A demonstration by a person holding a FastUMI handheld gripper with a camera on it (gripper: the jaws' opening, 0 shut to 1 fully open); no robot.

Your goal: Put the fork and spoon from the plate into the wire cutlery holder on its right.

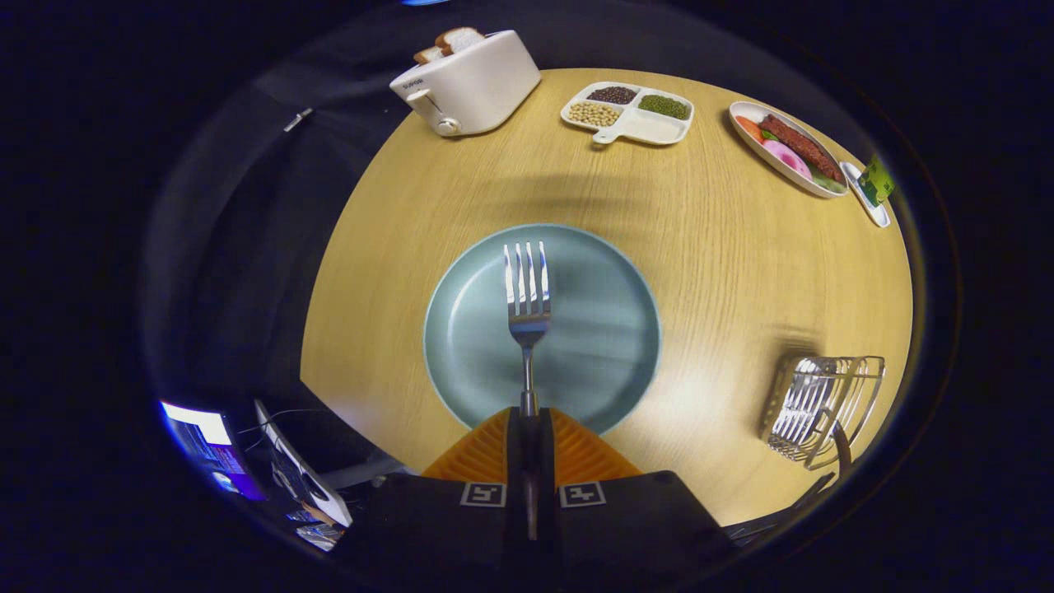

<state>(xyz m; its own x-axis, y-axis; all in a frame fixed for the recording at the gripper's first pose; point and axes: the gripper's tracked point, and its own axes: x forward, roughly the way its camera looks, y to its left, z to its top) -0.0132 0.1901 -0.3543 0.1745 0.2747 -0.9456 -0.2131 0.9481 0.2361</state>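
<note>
My gripper [528, 420] is shut on the handle of a silver fork [527, 296], whose tines point straight ahead, away from the fingers. The fork hangs above a pale blue-green round plate [609, 346] on the wooden table; the plate's surface around the fork is bare. To the right of the plate, near the table's front edge, stands the wire cutlery holder [815, 403], with a dark handle sticking out of it toward the front.
At the far side of the round wooden table [725, 247] stand a white toaster [465, 82] with bread slices, a divided dish of beans [630, 111], an oval plate of food [790, 148] and a small dish [869, 193]. Screens [206, 441] lie below the table's left edge.
</note>
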